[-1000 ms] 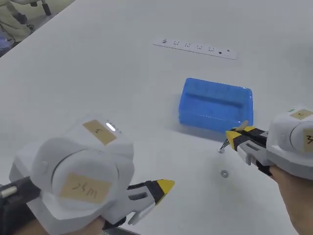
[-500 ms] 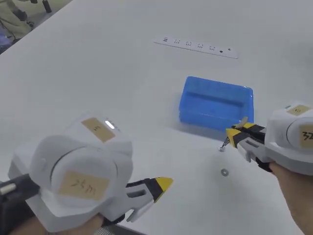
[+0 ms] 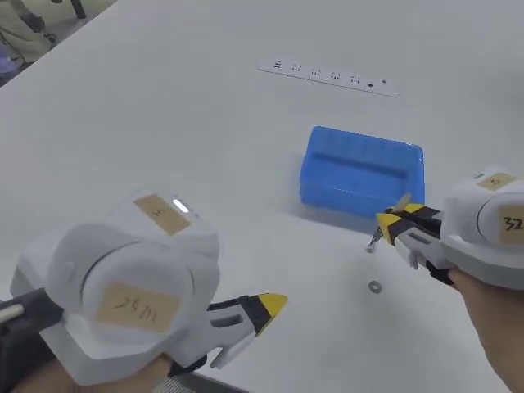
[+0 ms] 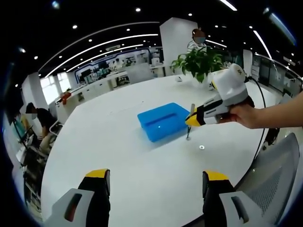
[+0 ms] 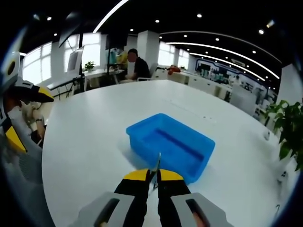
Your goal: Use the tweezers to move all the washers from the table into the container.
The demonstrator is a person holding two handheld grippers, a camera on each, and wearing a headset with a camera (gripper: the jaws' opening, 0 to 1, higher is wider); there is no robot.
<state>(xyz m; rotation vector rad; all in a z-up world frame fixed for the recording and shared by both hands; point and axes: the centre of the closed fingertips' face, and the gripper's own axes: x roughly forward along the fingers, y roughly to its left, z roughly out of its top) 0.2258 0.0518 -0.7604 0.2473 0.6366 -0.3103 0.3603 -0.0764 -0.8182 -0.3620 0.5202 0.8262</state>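
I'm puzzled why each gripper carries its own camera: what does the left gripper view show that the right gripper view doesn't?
Left gripper view: a washer lying on the table, and the right gripper in a hand, with the tweezers pointing down close to the washer. Right gripper view: the tweezers seen from behind, clamped between that gripper's shut yellow tips. Both: the blue container on the white table.

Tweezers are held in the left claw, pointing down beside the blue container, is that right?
Not the left. The right claw holds the tweezers, pointing down beside the blue container; the right gripper view shows them pinched between its own tips. The left claw is open and empty.
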